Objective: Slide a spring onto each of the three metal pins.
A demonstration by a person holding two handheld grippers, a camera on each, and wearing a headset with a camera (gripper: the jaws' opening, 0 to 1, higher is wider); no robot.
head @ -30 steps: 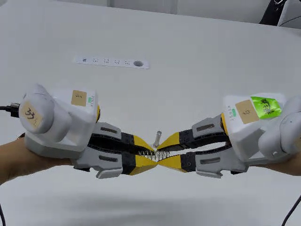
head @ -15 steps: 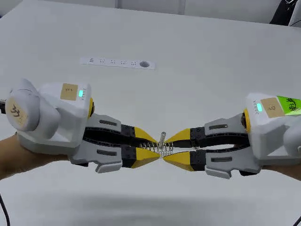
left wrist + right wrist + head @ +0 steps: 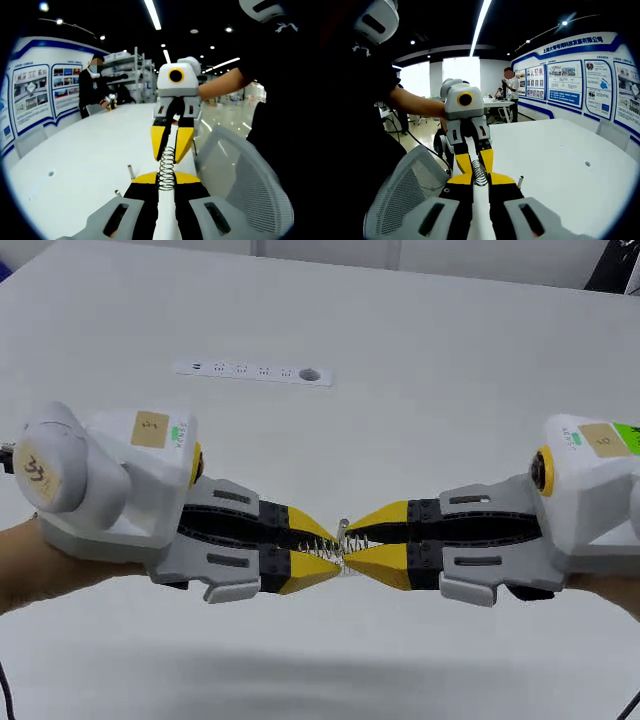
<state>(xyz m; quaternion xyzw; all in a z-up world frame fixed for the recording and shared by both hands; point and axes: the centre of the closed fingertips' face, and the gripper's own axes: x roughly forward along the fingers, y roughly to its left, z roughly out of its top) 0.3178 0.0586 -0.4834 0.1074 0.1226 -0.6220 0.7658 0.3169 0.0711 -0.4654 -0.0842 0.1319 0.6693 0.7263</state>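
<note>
A thin wire spring (image 3: 358,541) spans the gap where my two grippers meet tip to tip above the white table (image 3: 450,390). My left gripper (image 3: 336,551) comes in from the left and is shut on one end of the spring (image 3: 168,156). My right gripper (image 3: 348,547) comes in from the right and is shut on the other end (image 3: 480,172). Just behind the yellow tips, a short metal pin (image 3: 343,527) stands upright, mostly hidden. The left gripper view has two pins (image 3: 131,171) (image 3: 116,192) on the table, and the right gripper view has one pin (image 3: 520,181).
A white power strip (image 3: 252,371) lies farther back on the table. A grey mesh chair (image 3: 250,185) stands beside the table near the person holding the grippers. Other people stand at the far end of the room.
The head camera has shifted. The right gripper's tips have closed in on the spring's free end, and the pin is now mostly hidden behind the meeting tips.
</note>
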